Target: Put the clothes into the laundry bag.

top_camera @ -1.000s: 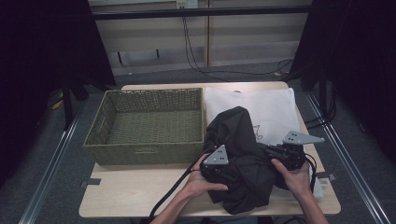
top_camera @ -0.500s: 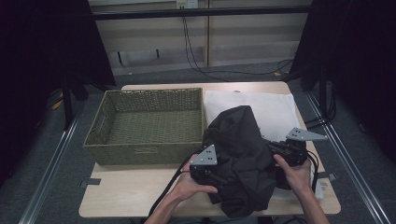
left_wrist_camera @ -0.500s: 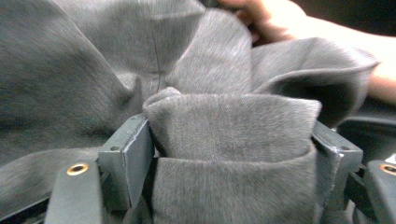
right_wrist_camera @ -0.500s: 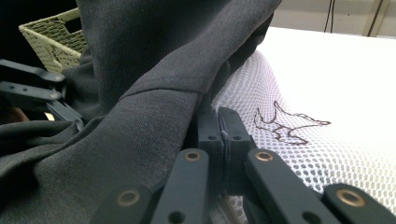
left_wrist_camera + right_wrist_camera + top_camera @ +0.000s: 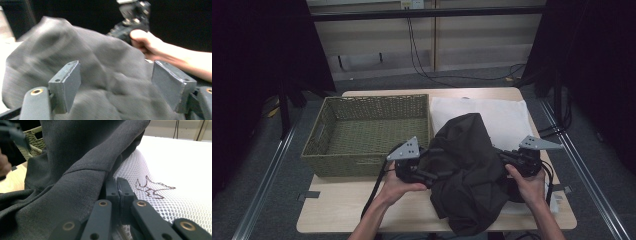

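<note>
Left gripper (image 5: 424, 172) swung wide of the dark garment (image 5: 467, 170) since a second ago, jaws spread over the heap beside the wicker basket (image 5: 362, 145). Right gripper (image 5: 117, 186) pinched shut on a fold above the white mesh bag (image 5: 175, 195). No readable writing, just a dark bird outline (image 5: 153, 188) on the mesh.

My dark garment (image 5: 467, 175) buries both my grippers' tips; its hem is cropped at six o'clock.
</note>
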Available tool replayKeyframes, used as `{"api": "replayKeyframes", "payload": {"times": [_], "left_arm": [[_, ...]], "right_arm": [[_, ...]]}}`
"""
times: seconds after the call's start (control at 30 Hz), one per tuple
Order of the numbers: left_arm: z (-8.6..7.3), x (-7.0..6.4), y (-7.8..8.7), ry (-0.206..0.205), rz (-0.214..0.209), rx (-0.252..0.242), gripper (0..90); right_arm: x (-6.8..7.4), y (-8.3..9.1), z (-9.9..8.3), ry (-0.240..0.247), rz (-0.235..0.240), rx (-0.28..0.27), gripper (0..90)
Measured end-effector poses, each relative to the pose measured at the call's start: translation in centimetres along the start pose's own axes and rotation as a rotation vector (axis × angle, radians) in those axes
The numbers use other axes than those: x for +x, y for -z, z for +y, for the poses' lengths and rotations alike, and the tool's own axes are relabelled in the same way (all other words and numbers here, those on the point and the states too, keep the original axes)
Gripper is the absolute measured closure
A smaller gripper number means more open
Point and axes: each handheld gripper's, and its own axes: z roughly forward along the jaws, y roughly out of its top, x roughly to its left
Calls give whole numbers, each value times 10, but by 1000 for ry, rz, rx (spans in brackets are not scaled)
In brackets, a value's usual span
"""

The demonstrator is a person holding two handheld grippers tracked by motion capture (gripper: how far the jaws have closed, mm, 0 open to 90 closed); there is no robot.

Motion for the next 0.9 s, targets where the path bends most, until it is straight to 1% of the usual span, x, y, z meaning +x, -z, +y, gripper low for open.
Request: {"api": "replayKeyframes", "payload": {"times": [0.03, 0.07, 0.1, 0.13, 0.17, 0.2, 0.23, 0.27, 0.3, 0.33, 0.4, 0.43, 0.47, 0.5, 0.53, 0.57, 0.6, 0.63, 0.67, 0.7, 0.73, 0.77, 0.8, 0.83, 0.87, 0.9], "left_arm": [[5, 4, -2, 5, 15, 9, 237], [9, 8, -5, 10, 11, 7, 237], [16, 13, -10, 29, 0, 2, 235], [21, 15, -13, 26, 4, 14, 218], [27, 20, -18, 22, -4, 11, 211], [31, 24, -23, 29, -2, 9, 210], [36, 28, -28, 28, 29, 24, 205], [39, 32, -34, 40, 24, 13, 191], [42, 36, -41, 57, 11, 22, 190], [43, 38, -46, 61, 9, 27, 182], [43, 40, -63, 69, 24, 71, 167], [41, 41, -71, 77, 19, 85, 158], [38, 42, -79, 74, 30, 119, 147], [38, 41, -82, 66, 62, 138, 147], [38, 40, -84, 59, 71, 141, 150], [40, 40, -85, 69, 84, 164, 169], [41, 40, -86, 67, 107, 187, 210], [40, 39, -86, 56, 116, 197, 287], [40, 40, -86, 57, 122, 207, 389], [39, 41, -86, 69, 138, 213, 473], [39, 42, -86, 77, 140, 222, 589], [38, 41, -85, 76, 116, 208, 717], [38, 40, -84, 65, 105, 202, 798], [38, 37, -83, 45, 84, 196, 844], [38, 36, -82, 37, 71, 191, 874], [37, 33, -78, 33, 48, 168, 881]], "right_arm": [[0, 0, 0, 0, 1, 0, 892], [0, -1, 0, 5, 1, 1, 892], [0, -1, 1, 5, 0, 1, 891], [1, 0, 1, 7, 1, 1, 892], [1, 0, 1, 6, 2, 1, 891], [0, 0, 1, 1, -1, 0, 891], [0, 0, 1, 0, 0, -1, 891], [0, 0, 1, 2, 2, 0, 892], [0, 0, 1, 4, 4, -1, 891], [0, 0, 1, 4, 4, 0, 891], [0, 0, 1, 6, 6, -1, 891], [0, 0, 1, 3, 6, -1, 891], [0, 1, 1, 6, 7, -1, 891], [0, 1, 1, 11, 8, -1, 891], [0, 1, 1, 10, 10, -3, 891], [0, 2, 1, 11, 7, -3, 891], [-1, 3, 1, 11, 6, -5, 891], [-1, 3, 1, 10, 7, -6, 891], [-1, 3, 1, 6, 8, -5, 891], [-1, 3, 2, 7, 7, -6, 891], [-1, 2, 2, 9, 8, -6, 891], [-1, 2, 2, 12, 7, -6, 891], [0, 2, 2, 11, 7, -5, 891], [0, 3, 2, 12, 7, -5, 891], [-1, 3, 2, 12, 5, -5, 891], [-1, 3, 3, 12, 10, -6, 892]]}}
